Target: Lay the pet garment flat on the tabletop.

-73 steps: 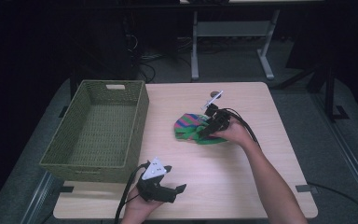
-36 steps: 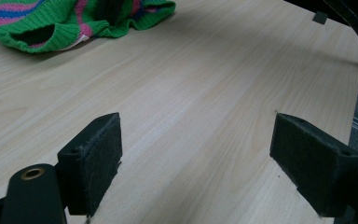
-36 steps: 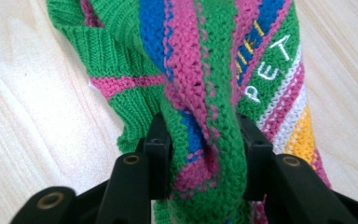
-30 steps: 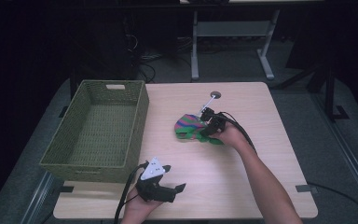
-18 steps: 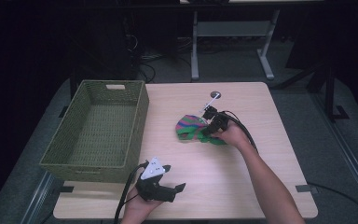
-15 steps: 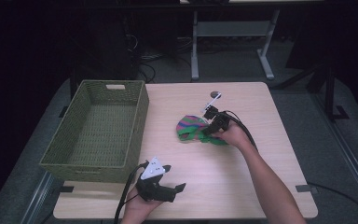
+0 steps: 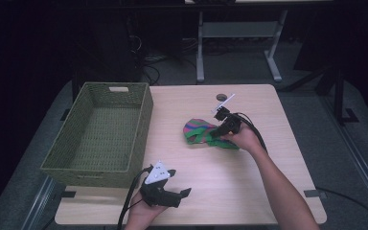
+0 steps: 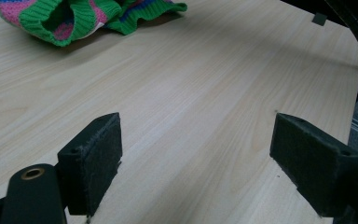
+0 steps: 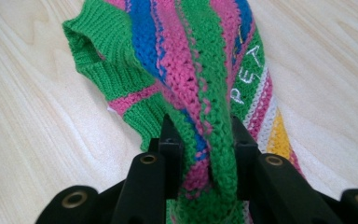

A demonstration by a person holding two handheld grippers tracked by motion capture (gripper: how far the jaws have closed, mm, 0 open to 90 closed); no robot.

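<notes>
The left tongs lie low at the near edge of the table, held in the person's left hand, and their two black pads stand spread wide with only bare wood between them, as the left gripper view shows. To their left and farther back stands a green woven basket on the left part of the table, its long side running away from the person.

Right of the basket, near the middle of the table, lies a knitted garment striped in green, pink and blue. In the right gripper view a fold of it rises between the pads, with white letters and a yellow band on the part that lies flat to the right.

The right tongs are at the garment's right side, pinching that bunched fold; their jaws have just been closing on it, and the knit is squeezed narrow between the pads. The right hand grips them from behind, the forearm reaching in from the near right.
</notes>
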